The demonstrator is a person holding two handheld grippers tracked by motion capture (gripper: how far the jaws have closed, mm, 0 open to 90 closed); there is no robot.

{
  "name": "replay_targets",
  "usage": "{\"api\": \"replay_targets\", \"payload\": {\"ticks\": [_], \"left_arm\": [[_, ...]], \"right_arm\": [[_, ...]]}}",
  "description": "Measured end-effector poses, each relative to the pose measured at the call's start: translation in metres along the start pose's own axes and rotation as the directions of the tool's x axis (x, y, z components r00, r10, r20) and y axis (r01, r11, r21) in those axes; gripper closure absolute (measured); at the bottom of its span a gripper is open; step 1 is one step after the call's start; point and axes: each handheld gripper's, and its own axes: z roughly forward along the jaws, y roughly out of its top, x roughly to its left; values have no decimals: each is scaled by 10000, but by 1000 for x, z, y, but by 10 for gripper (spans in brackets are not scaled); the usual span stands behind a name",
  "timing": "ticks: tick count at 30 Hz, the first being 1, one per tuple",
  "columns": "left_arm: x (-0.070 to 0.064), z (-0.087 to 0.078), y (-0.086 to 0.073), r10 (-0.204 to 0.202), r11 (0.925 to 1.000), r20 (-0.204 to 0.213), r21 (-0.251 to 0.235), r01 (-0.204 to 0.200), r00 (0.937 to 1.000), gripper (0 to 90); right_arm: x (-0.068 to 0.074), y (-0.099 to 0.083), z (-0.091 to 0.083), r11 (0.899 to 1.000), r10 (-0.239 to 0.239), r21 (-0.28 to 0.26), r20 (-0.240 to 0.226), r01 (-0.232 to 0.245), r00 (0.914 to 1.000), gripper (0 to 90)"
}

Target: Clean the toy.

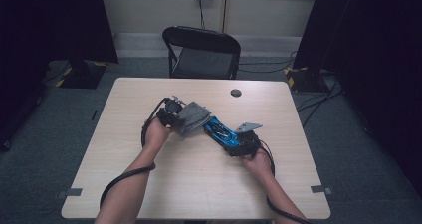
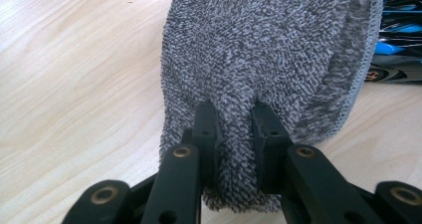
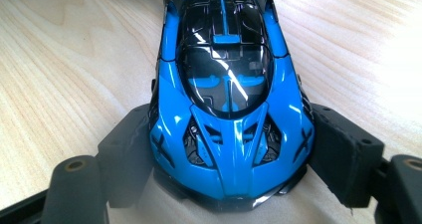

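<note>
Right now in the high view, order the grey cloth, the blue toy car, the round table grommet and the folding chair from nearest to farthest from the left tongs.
1. grey cloth: pinched in the left tongs.
2. blue toy car: just right of the cloth, held by the right tongs.
3. round grommet: farther right, near the table's far edge.
4. folding chair: beyond the table.

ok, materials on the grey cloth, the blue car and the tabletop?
Grey cloth: looks like microfibre terry, matte looped pile, stitched hem.
Blue car: glossy painted plastic or die-cast metal, can't tell which; sharp highlights, dark glazed canopy.
Tabletop: pale wood-grain, probably laminate, smooth satin.
</note>
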Motion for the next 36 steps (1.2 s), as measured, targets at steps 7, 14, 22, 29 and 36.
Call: {"api": "replay_targets", "payload": {"ticks": [7, 14, 22, 29, 36], "left_arm": [[10, -3, -5, -350, 9993, -114, -105, 348, 9993, 759], [20, -13, -10, -629, 9974, -233, -365, 621, 9977, 759], [20, -33, -9, -459, 9954, -69, -840, 452, 9989, 758], [2, -42, -2, 153, 9934, 238, -1140, -125, 9996, 758], [-25, -46, 8, 849, 9861, 739, -1494, -732, 9936, 758]], "right_arm": [[0, 0, 0, 10000, 0, -1, -1, 0, 10000, 243], [0, 0, 0, 10000, 0, 0, -1, 0, 10000, 243], [0, 0, 0, 10000, -3, -3, -1, 3, 10000, 243], [0, 0, 0, 10000, -2, -3, 1, 2, 10000, 243], [0, 0, 0, 10000, -2, -3, 1, 2, 10000, 243]]}}
